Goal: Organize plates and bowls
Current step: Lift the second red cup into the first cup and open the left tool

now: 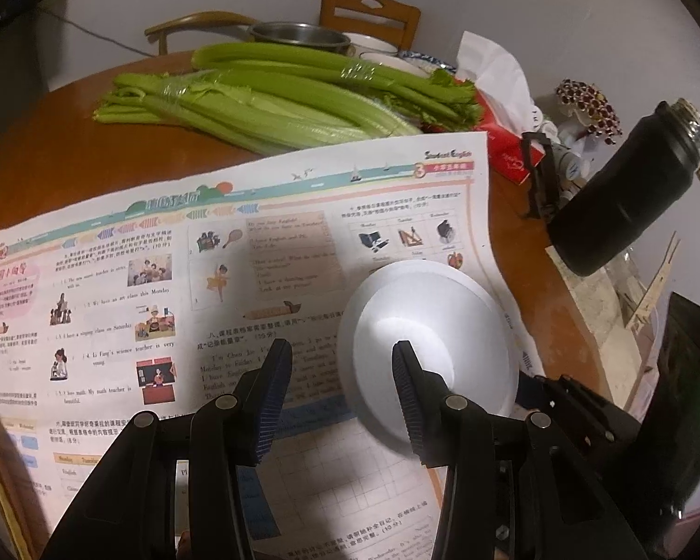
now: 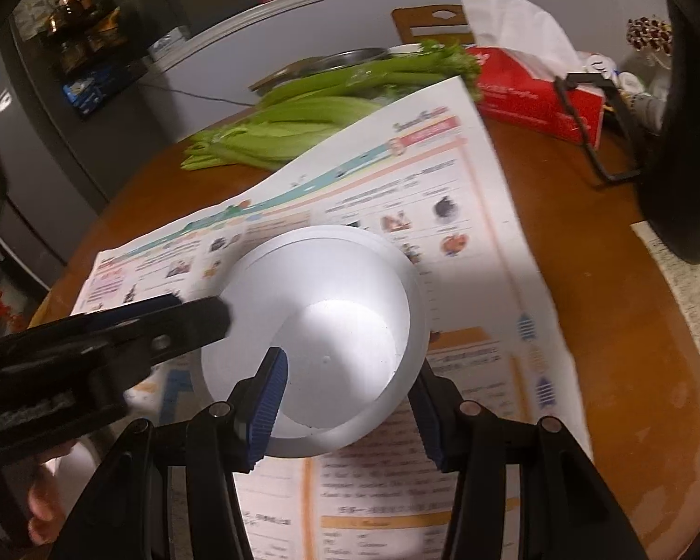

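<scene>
A white bowl (image 2: 331, 289) hangs tilted just over a printed newspaper (image 2: 466, 196), with its flat round bottom turned to the camera. My right gripper (image 2: 350, 359) is shut on its near part: one blue pad lies across the white surface, the other is half hidden behind the bowl's edge. My left gripper (image 1: 340, 345) stands open beside the bowl (image 1: 443, 326). Its right finger overlaps the bowl and its left finger is over the paper. In the right wrist view a tip of the left gripper (image 2: 196, 317) sits at the bowl's left side.
Celery stalks (image 1: 275, 93) lie behind the newspaper (image 1: 163, 280) on the round wooden table (image 1: 32, 149). A steel pot (image 1: 298, 35) and white dishes (image 1: 378, 46) stand at the far edge by a chair. A red tissue box (image 2: 541, 93) and a black flask (image 1: 630, 186) are at the right.
</scene>
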### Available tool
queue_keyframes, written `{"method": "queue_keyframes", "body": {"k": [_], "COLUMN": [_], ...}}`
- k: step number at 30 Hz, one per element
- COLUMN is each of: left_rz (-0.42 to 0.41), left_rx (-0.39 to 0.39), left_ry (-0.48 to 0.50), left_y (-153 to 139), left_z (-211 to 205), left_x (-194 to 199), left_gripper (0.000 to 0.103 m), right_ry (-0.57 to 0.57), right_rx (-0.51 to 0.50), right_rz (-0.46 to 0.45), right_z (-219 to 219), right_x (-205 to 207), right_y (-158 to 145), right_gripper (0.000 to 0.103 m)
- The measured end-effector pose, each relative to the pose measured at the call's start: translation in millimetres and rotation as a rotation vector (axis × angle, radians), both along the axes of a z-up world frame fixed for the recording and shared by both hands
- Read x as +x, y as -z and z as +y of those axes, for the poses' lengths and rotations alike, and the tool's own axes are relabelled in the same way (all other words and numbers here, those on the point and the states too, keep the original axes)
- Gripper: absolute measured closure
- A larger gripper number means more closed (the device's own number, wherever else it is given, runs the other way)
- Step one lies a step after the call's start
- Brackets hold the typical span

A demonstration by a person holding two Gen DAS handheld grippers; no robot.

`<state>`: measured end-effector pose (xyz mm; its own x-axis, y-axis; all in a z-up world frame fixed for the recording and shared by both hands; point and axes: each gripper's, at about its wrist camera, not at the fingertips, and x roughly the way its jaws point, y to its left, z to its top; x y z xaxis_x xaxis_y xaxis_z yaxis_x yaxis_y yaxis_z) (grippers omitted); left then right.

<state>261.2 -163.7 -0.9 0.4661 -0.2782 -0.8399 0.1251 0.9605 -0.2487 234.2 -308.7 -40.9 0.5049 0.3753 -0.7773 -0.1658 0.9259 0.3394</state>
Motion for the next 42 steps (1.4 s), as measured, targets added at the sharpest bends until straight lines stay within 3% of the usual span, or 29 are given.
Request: {"method": "queue_keyframes", "body": {"k": [11, 42], "left_rz": [0.071, -0.116], "left_rx": [-0.017, -0.075], "left_ry": [0.002, 0.005], "left_y": [15, -64], "left_z": [5, 52], "left_x": [-4, -93], "left_gripper": [0.057, 0.057], "right_ry": [-0.072, -0.109], "right_rx": [0.046, 0.022], "right_rz": [0.013, -0.138], "right_z": [26, 61], "right_x": [-16, -85], "right_y": [-2, -79], "right_gripper": [0.051, 0.050]}}
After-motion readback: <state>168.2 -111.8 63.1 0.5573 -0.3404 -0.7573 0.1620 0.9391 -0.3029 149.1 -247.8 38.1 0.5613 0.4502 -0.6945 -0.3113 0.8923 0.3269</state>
